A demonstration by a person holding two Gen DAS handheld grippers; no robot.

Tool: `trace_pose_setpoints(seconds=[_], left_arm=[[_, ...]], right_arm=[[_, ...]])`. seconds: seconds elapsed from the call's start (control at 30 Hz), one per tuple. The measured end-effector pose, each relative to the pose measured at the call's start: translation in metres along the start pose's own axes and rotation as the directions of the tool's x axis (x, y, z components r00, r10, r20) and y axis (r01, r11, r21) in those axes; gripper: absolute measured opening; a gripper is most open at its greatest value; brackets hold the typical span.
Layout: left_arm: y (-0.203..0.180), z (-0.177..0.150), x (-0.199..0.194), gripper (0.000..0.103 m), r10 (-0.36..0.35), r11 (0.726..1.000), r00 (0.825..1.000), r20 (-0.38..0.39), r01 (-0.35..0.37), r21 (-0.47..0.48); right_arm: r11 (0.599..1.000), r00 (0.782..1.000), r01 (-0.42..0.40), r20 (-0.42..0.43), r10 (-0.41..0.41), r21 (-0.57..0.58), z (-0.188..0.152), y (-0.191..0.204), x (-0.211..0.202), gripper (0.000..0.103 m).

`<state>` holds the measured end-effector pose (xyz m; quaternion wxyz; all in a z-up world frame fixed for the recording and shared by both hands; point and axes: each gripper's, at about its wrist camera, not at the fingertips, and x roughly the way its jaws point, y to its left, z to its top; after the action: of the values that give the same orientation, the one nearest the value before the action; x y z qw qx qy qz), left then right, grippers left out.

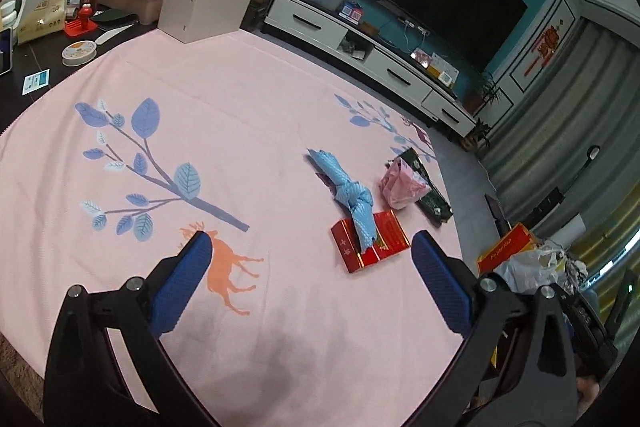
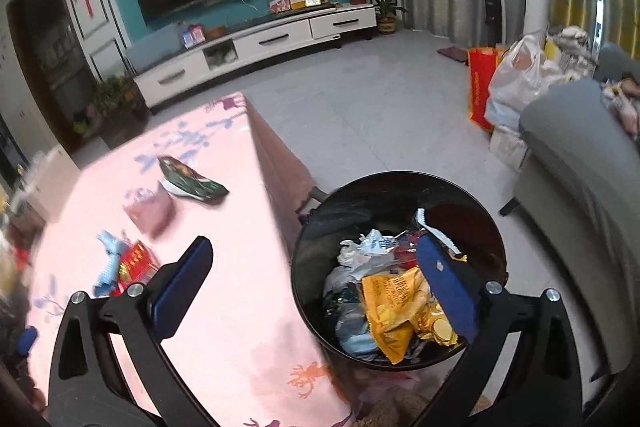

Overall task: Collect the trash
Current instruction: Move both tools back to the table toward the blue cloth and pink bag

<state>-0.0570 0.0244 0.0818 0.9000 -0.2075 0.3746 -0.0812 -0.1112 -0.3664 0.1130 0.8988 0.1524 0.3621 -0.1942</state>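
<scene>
On the pink tablecloth (image 1: 248, 131) lie a flat red packet (image 1: 380, 245), a knotted blue wrapper (image 1: 352, 199) draped over it, a crumpled pink bag (image 1: 400, 185) and a dark green snack bag (image 1: 430, 193). My left gripper (image 1: 310, 243) hovers open just short of the red packet, nothing between its blue pads. My right gripper (image 2: 314, 249) is open and empty, straddling the table edge and the black bin (image 2: 484, 223), which holds a yellow snack bag (image 2: 394, 307) and other wrappers. The same trash shows in the right wrist view: red packet (image 2: 136, 261), blue wrapper (image 2: 110, 253), pink bag (image 2: 150, 211), green bag (image 2: 192, 183).
A white box (image 1: 206, 5) and desk clutter crowd the table's far left corner. A TV cabinet (image 2: 260, 43) lines the wall. A grey sofa (image 2: 580, 187) stands right of the bin, with a red bag (image 2: 480, 87) and a white plastic bag (image 2: 516, 75) beyond it.
</scene>
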Motion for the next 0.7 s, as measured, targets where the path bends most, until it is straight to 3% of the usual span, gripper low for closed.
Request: trace_pose_setpoints(seconds=[0.2,0.5,0.7], left_arm=[[-0.012,-0.011,0.008,0.099,0.016,0.998,0.999,-0.043,-0.013,0.065],[-0.030,-0.025,0.019,0.099,-0.013,0.994,0.995,-0.096,0.023,0.108],[-0.044,-0.030,0.025,0.099,-0.037,0.989,0.994,-0.102,0.051,0.141]], right_arm=[[0.999,1.000,-0.019,-0.009,0.018,-0.039,-0.008,0.025,0.007,0.100],[0.983,0.999,-0.038,-0.036,0.032,-0.181,-0.025,0.082,0.021,0.100],[0.977,0.977,-0.167,-0.159,0.145,-0.132,-0.023,0.115,0.037,0.100]])
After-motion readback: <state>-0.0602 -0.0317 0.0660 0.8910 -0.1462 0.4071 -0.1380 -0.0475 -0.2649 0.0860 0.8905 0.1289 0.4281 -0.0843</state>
